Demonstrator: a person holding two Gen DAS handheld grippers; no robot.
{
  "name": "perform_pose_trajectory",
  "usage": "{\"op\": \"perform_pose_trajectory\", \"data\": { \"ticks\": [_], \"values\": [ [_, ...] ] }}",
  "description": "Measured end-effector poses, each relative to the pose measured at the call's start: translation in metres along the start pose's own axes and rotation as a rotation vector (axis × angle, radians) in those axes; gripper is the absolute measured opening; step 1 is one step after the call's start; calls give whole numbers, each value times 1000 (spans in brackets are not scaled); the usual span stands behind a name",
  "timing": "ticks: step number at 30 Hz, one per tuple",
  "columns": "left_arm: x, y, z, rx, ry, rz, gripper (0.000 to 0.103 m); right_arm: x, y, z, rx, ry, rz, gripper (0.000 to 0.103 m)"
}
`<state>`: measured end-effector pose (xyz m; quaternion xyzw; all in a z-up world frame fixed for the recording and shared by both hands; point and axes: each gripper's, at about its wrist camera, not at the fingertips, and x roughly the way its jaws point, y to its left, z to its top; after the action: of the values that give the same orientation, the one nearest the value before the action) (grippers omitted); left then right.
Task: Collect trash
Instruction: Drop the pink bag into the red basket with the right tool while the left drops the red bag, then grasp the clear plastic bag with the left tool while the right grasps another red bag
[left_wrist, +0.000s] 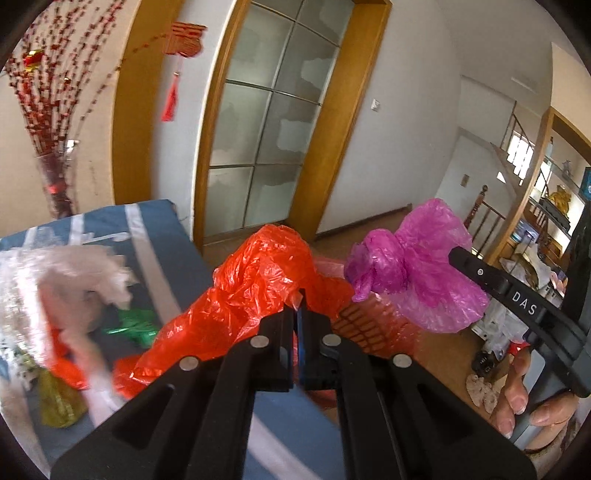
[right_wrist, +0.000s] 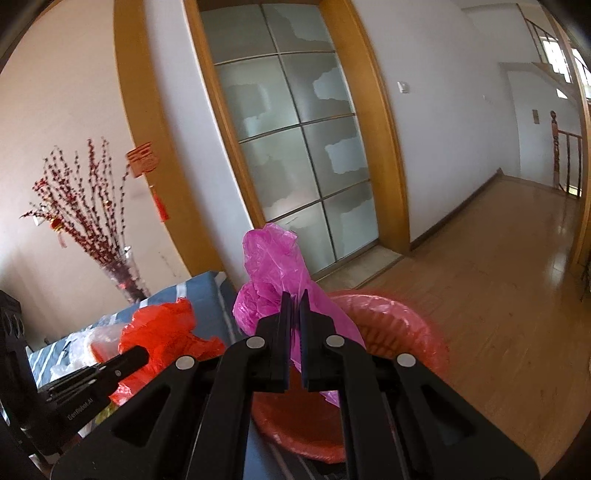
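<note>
Together, both handheld grippers carry crumpled plastic bags beside a table draped in a blue-and-white striped cloth (left_wrist: 155, 236). The left gripper (left_wrist: 298, 306) is clenched on a red plastic bag (left_wrist: 255, 280), which trails down and to the left from the fingertips toward the table's near edge. The right gripper (right_wrist: 294, 300) is clamped on a magenta plastic bag (right_wrist: 271, 266), whose long axis stands nearly upright above the fingers, with a tail hanging below them.

Only the left wrist view shows more litter on the cloth: white plastic wrap (left_wrist: 70, 280), a green scrap (left_wrist: 135, 326) and a yellow-gold wrapper (left_wrist: 59, 402), all blurred. It also shows a hand (left_wrist: 524, 391) gripping the right tool's handle.

Only the right wrist view shows the open mouth of a bin lined with a red bag (right_wrist: 391, 321), standing on the wooden floor (right_wrist: 498, 258) just off the table's corner, directly beneath the magenta bag.
</note>
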<state>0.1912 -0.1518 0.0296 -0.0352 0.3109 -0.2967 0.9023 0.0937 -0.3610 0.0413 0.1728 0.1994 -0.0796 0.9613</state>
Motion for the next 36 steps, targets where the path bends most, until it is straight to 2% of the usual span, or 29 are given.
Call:
{"op": "perform_pose_trajectory", "data": {
  "ticks": [14,15,17,18,19,21,23,25,29,36],
  "values": [
    [62,-27,-4,17,73,-50,4,23,-28,6,46,-14,-50,6],
    [65,-28,-5,18,77,-47,8,25,-29,5,48,-12,-57,7],
    [70,-29,-7,18,85,-42,22,30,-34,2,59,0,-73,23],
    [72,-28,-9,16,89,-31,33,30,-36,0,70,5,-77,26],
    [73,-27,-10,12,91,-22,37,31,-39,-2,79,10,-81,31],
    [73,-22,-15,2,102,-7,39,29,-43,-7,88,16,-92,33],
    [70,-15,-18,-4,107,16,45,24,-46,-10,79,9,-117,42],
    [63,-8,-23,-7,101,45,55,19,-47,-12,70,3,-136,47],
    [45,4,-32,11,82,110,65,12,-46,-16,51,-7,-153,57],
    [11,29,-50,5,65,215,73,8,-31,-21,16,3,-128,58]
  ]
}}
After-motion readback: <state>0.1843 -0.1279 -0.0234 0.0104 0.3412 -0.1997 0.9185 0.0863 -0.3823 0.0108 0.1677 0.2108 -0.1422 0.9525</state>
